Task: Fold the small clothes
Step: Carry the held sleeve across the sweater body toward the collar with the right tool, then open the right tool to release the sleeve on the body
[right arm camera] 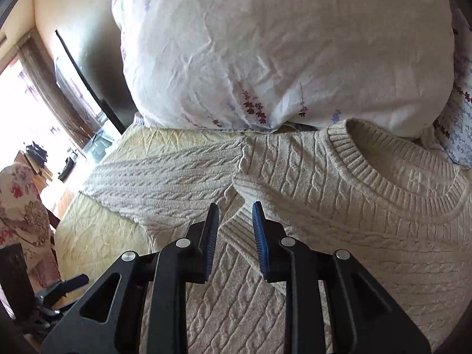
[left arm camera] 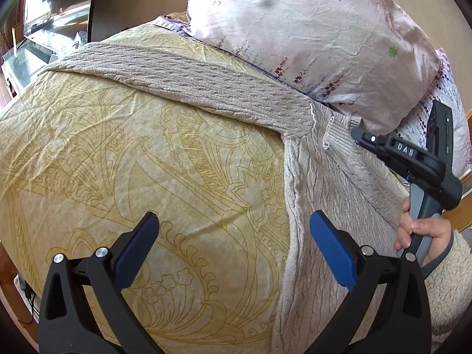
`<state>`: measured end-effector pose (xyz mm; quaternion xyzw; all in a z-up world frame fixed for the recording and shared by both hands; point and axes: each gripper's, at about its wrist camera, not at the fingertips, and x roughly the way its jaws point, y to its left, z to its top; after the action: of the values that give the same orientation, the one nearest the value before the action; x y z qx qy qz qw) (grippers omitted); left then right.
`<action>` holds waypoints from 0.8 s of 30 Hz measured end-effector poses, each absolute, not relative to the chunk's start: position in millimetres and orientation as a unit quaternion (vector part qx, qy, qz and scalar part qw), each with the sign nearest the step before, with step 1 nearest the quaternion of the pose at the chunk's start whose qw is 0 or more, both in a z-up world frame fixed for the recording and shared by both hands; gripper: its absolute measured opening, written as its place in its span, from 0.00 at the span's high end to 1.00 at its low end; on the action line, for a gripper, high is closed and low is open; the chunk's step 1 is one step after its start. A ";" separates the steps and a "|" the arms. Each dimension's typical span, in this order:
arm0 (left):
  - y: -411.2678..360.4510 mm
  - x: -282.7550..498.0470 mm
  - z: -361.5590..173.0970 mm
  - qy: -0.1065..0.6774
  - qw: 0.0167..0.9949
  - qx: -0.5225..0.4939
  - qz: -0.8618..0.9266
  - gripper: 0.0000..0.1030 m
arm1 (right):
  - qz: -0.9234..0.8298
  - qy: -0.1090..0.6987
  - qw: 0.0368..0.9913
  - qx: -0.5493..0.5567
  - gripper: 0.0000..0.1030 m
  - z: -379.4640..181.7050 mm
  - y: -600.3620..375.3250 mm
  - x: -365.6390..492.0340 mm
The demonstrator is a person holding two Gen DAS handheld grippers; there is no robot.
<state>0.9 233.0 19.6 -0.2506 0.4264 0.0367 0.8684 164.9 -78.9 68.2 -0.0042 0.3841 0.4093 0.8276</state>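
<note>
While the cable-knit sweater [right arm camera: 339, 206] lies spread on the bed, both tools stand above it with nothing gripped. The sweater is cream, with a ribbed round collar [right arm camera: 392, 174] lying close below a large floral duvet [right arm camera: 280, 50] bundled at the far side of the bed. One sleeve [left arm camera: 177, 73] stretches flat to the left across the yellow patterned bedspread [left arm camera: 118, 153]; the other sleeve is folded across the chest, its ribbed cuff [right arm camera: 236, 230] lying on the body of the garment.

Right tool [right arm camera: 235, 233]: jaws parted by a narrow gap, pads not pressing on anything. The cuff lies just beneath and between the blue pads [right arm camera: 259, 236]; whether the tips touch the knit cannot be told. In the left wrist view this tool [left arm camera: 358, 135] shows at the right edge, near the collar area, with a hand [left arm camera: 419, 236] in a fleecy sleeve [left arm camera: 448, 280] on its grey handle.

Left tool [left arm camera: 233, 230]: jaws wide apart, empty. It hangs over the line where the sweater's side edge meets the bedspread, one pad above the yellow cloth, the other above the knit.

Surroundings: a dark television screen [left arm camera: 59, 3] stands beyond the bed at the upper left, and a flower-printed cloth [right arm camera: 20, 206] shows at the left edge of the right wrist view.
</note>
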 end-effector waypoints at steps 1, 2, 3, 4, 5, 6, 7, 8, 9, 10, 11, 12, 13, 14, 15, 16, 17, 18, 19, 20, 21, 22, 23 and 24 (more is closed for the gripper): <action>233.8 1.9 19.2 0.429 0.866 -0.254 0.038 0.02 | 0.408 0.383 0.828 -0.030 0.75 63.1 -72.3 160.1; 234.2 2.6 18.5 0.432 0.864 -0.256 0.038 0.02 | 0.406 0.384 0.827 -0.055 0.75 58.1 -65.3 156.8; 234.1 2.9 17.7 0.435 0.862 -0.258 0.036 0.02 | 0.401 0.386 0.827 -0.075 0.75 54.7 -59.0 155.8; 233.9 2.6 17.1 0.437 0.861 -0.259 0.034 0.02 | 0.394 0.388 0.828 -0.095 0.74 50.8 -53.7 155.1; 233.2 2.1 16.8 0.438 0.860 -0.258 0.034 0.02 | 0.383 0.389 0.829 -0.117 0.70 46.2 -48.0 155.1; 232.7 1.6 16.8 0.440 0.860 -0.256 0.033 0.02 | 0.373 0.386 0.833 -0.138 0.70 41.7 -43.9 155.4; 232.3 0.6 17.0 0.441 0.860 -0.254 0.033 0.02 | 0.366 0.375 0.837 -0.157 0.71 39.4 -40.1 154.2; 232.3 -0.4 17.7 0.441 0.861 -0.252 0.033 0.02 | 0.361 0.367 0.841 -0.168 0.80 38.9 -38.6 153.8; 233.2 -1.7 18.5 0.440 0.862 -0.251 0.034 0.02 | 0.359 0.369 0.842 -0.163 0.86 40.3 -39.6 155.8; 235.0 -3.6 19.2 0.438 0.862 -0.251 0.036 0.02 | 0.364 0.376 0.841 -0.137 0.87 43.9 -44.2 159.4; 236.5 -5.3 19.4 0.436 0.863 -0.253 0.037 0.02 | 0.373 0.379 0.841 -0.103 0.87 48.8 -50.4 160.9; 238.4 -6.8 19.2 0.434 0.863 -0.256 0.038 0.02 | 0.382 0.380 0.839 -0.074 0.87 54.1 -57.9 162.6; 240.6 -7.8 18.7 0.432 0.862 -0.260 0.040 0.02 | 0.392 0.381 0.836 -0.051 0.87 58.1 -62.4 162.3; 242.8 -8.2 18.1 0.432 0.861 -0.265 0.041 0.02 | 0.403 0.384 0.830 -0.031 0.87 60.8 -65.4 160.8; 244.7 -7.9 17.4 0.431 0.860 -0.271 0.040 0.02 | 0.408 0.388 0.827 -0.023 0.87 61.4 -66.3 157.8; 246.5 -7.5 17.0 0.430 0.858 -0.277 0.039 0.02 | 0.411 0.392 0.823 -0.023 0.87 59.6 -65.8 155.5; 247.6 -6.7 17.0 0.428 0.858 -0.281 0.041 0.02 | 0.411 0.399 0.819 -0.024 0.87 55.3 -64.6 154.2; 248.5 -5.6 17.5 0.426 0.859 -0.282 0.041 0.02 | 0.410 0.409 0.815 -0.025 0.87 49.6 -62.8 153.7; 248.6 -3.6 18.5 0.425 0.859 -0.282 0.042 0.02 | 0.410 0.419 0.810 -0.026 0.87 43.5 -61.6 153.3; 248.7 -1.1 19.6 0.425 0.860 -0.281 0.043 0.02 | 0.409 0.430 0.804 -0.031 0.85 37.7 -60.0 152.4; 249.7 1.6 21.1 0.427 0.859 -0.278 0.043 0.02 | 0.408 0.438 0.800 -0.036 0.81 34.8 -60.0 150.3; 251.0 4.9 22.6 0.431 0.858 -0.275 0.044 0.02 | 0.412 0.435 0.800 -0.033 0.76 38.9 -64.2 146.4; 253.1 7.8 24.1 0.434 0.857 -0.273 0.047 0.02 | 0.419 0.434 0.797 -0.027 0.58 43.2 -68.1 143.4; 256.1 10.8 25.6 0.435 0.856 -0.274 0.051 0.02 | 0.423 0.427 0.799 -0.017 0.41 48.8 -75.7 140.7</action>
<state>10.8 256.1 25.6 -0.2736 0.4354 0.0508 0.8562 140.7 -75.7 48.8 -0.0171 0.4269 0.4235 0.7988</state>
